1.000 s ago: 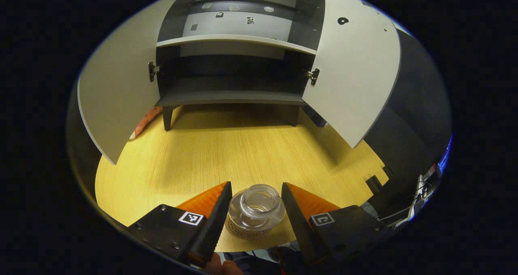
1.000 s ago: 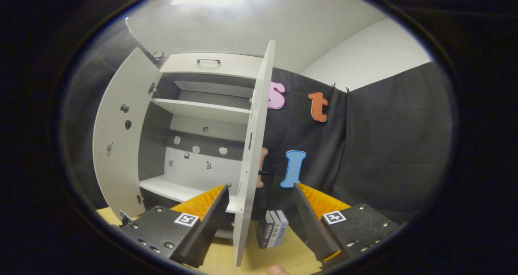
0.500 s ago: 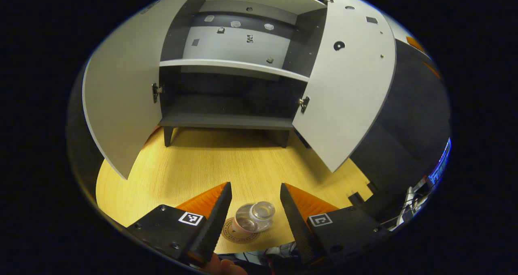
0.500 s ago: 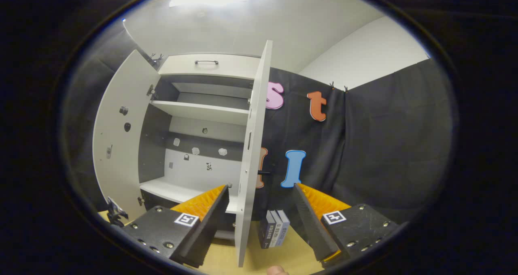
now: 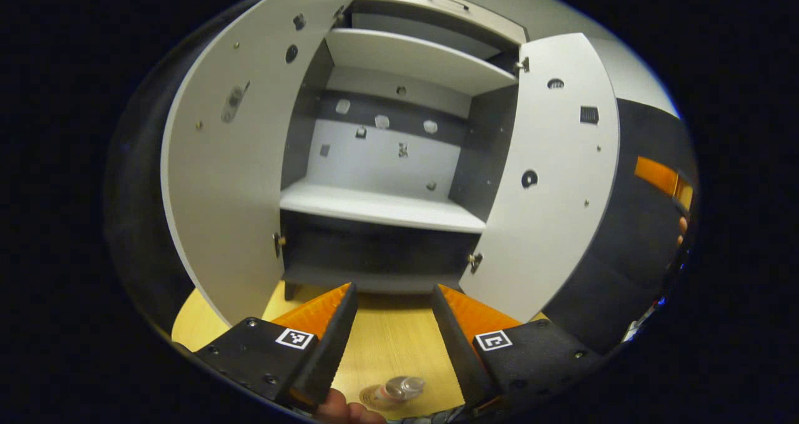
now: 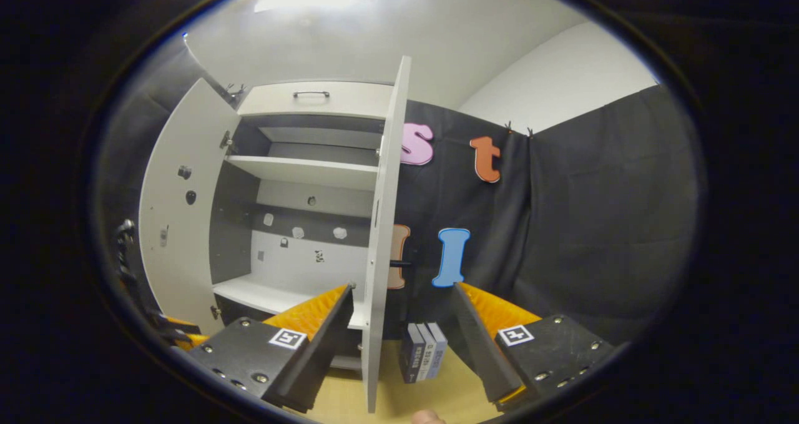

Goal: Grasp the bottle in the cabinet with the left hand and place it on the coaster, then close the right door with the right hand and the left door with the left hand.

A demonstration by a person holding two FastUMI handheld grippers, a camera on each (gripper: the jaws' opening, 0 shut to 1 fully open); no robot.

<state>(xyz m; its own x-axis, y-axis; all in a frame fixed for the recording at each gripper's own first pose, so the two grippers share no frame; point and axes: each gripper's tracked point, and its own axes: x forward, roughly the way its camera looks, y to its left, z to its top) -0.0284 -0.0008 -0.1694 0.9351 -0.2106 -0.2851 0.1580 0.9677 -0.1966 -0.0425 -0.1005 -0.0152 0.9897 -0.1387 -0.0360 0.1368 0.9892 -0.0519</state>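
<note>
Hovering spread and empty, the right tongs (image 6: pixel 399 343) straddle the right door (image 6: pixel 382 236), whose thin free edge stands upright between the jaws, touching neither. That door opens edge-on toward these tongs, so the closing push likely falls to them. The left tongs (image 5: pixel 390 336), also spread, hang above the bottle (image 5: pixel 399 388) on its coaster (image 5: pixel 374 396) at the tabletop's (image 5: pixel 387 343) near edge.
</note>
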